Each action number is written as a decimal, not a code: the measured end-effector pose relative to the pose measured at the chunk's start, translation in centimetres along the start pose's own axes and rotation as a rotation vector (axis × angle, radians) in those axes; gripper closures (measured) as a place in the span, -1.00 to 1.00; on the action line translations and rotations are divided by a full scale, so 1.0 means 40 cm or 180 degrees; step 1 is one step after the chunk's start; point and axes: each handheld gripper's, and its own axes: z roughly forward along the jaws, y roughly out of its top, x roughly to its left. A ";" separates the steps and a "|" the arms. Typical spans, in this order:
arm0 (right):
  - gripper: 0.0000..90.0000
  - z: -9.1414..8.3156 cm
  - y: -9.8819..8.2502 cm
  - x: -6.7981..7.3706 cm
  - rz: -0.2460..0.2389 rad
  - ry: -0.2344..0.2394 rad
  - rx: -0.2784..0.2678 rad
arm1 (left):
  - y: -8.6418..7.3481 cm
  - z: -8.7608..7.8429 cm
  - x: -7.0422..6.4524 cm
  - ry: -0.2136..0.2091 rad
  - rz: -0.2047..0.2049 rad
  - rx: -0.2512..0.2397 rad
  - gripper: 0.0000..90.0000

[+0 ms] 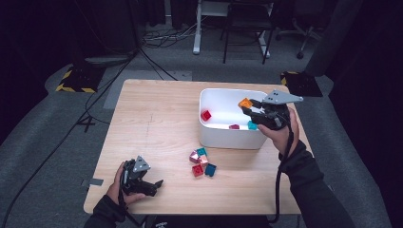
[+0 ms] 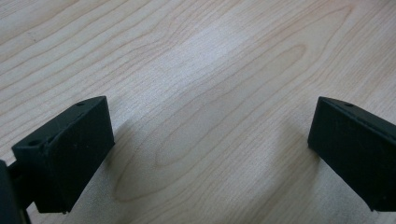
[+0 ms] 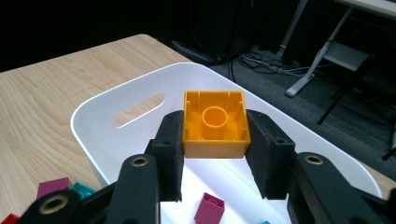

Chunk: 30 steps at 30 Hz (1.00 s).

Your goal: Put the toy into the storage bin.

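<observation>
1. The right gripper is clamped on 1 orange block, its 2 jaws pressing the block's opposite sides, hollow underside facing the camera.
2. The orange block hangs above the white bin, over its right part.
3. The bin holds a red block, a magenta block and a teal one.
4. The left gripper rests on the wooden table at its near left corner, jaws spread wide with nothing between them.
5. A cluster of loose blocks lies on the table just in front of the bin.
</observation>
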 end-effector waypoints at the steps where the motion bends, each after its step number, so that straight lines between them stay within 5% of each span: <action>1: 0.32 0.007 0.001 0.000 0.0013 0.0022 0.0009 | 0.000 0.000 0.000 -0.0003 -0.0002 0.0000 -0.99; 15: 0.32 0.079 -0.011 -0.003 0.0054 -0.0131 0.0331 | 0.000 0.001 0.000 -0.0007 -0.0001 -0.0002 -0.99; 30: 0.28 0.082 -0.031 -0.016 0.0128 -0.0124 0.0380 | 0.000 0.000 0.000 -0.0008 -0.0003 0.0003 -0.99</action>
